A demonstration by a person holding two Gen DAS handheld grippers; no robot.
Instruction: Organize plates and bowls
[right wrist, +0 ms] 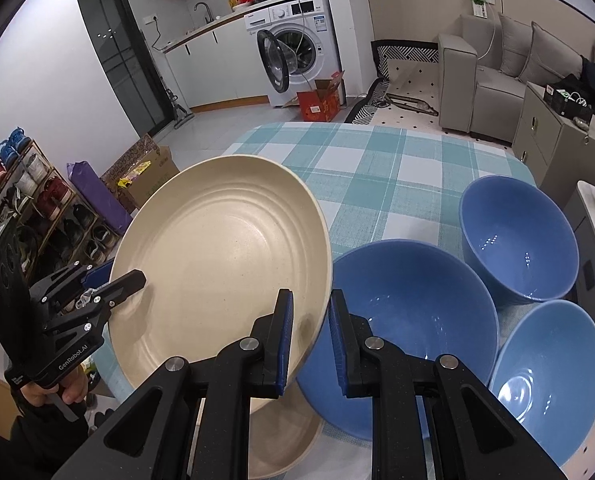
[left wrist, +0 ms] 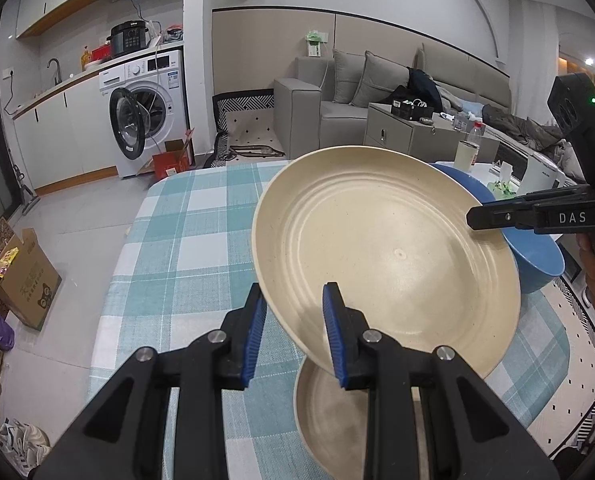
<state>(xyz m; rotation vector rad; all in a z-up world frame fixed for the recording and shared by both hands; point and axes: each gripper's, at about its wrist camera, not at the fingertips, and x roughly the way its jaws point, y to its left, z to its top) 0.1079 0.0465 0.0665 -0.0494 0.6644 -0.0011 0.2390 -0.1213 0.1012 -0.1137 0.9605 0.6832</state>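
Both grippers, left (left wrist: 295,334) and right (right wrist: 309,338), pinch opposite rims of a cream plate (left wrist: 385,256), carrying it tilted above a second cream plate (left wrist: 333,412); stacking it squarely there looks next.

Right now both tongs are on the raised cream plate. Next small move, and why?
Probably lower it level onto the second cream plate on the table. The raised plate is tilted, clamped at opposite rims by the left tongs and right tongs, with that matching plate just beneath; the three blue bowls sit apart beside it.
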